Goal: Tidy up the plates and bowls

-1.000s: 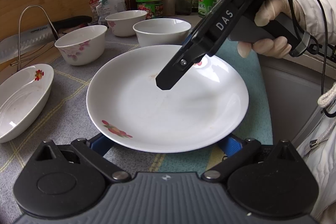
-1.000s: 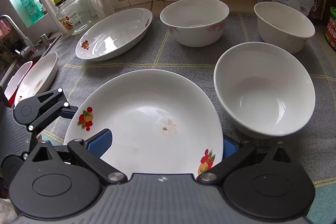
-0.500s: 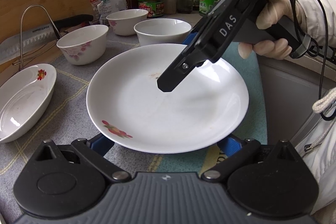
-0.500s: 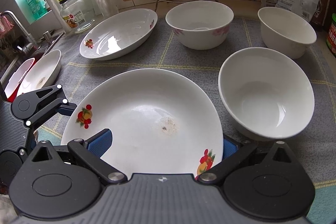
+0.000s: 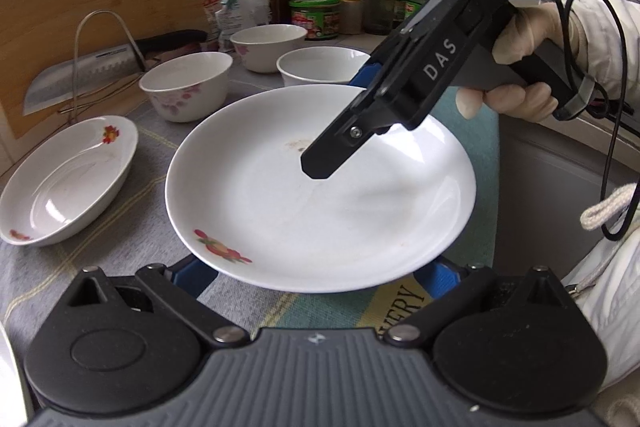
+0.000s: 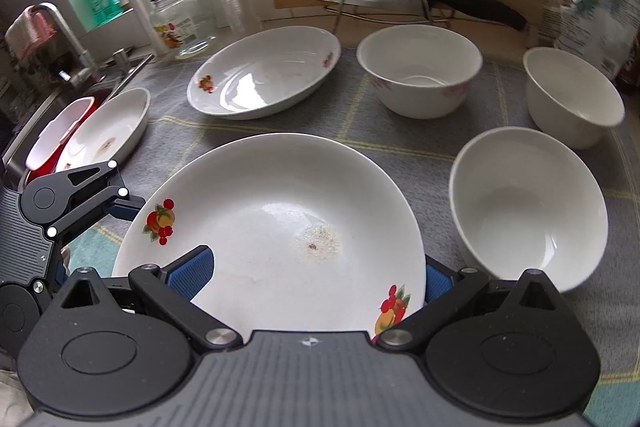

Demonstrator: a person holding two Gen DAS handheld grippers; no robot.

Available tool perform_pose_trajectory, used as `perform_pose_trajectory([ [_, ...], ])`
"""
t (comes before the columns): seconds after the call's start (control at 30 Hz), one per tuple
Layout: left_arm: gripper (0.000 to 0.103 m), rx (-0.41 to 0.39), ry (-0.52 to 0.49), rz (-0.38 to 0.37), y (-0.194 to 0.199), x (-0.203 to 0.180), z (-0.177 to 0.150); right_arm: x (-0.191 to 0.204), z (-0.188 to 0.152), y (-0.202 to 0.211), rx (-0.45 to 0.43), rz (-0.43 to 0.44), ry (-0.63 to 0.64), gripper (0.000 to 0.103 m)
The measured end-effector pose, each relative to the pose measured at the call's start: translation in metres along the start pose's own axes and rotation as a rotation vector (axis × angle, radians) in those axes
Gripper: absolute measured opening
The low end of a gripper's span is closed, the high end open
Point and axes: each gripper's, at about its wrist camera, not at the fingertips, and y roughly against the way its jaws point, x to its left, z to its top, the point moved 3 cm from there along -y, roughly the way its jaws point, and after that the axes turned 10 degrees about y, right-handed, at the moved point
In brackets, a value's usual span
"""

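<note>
A: Where does the plate [image 5: 320,211] sit?

B: Flat on the grey cloth [image 6: 400,139] over the table, at the near edge. A white bowl [image 6: 528,211] is just beside it on the right, and the oval dish [image 6: 264,79] lies farther back.

A: And the grippers?

B: The left gripper [image 5: 316,277] has its fingers spread wide, with the plate's near rim between the two blue pads. The right gripper [image 6: 314,273] is also spread. From the left wrist view, one finger hangs over the plate's middle and the other sits out by the far rim. Neither gripper is pinching anything.

A: How will the plate handle?

B: I'd say it's glazed ceramic, so stiff, smooth and slippery, and fairly weighty for its thinness. It would chip or break if dropped or knocked against the bowl.

A: Where should it be held?

B: At the rim, one finger above the lip and one below. The shallow slope means a grip at the very edge could slide off, so reach well in over the lip. One-sided, the plate will want to droop. There's a dried smear near the centre, which is best avoided.
</note>
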Motion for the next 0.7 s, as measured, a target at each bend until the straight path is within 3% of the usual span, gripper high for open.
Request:
perform_pose_trajectory([
  [0.7,0.102,-0.033,0.100,0.119,0.055,0.040,-0.018,0.057,0.050,-0.024,-0.005,0.080,0.127,0.103],
])
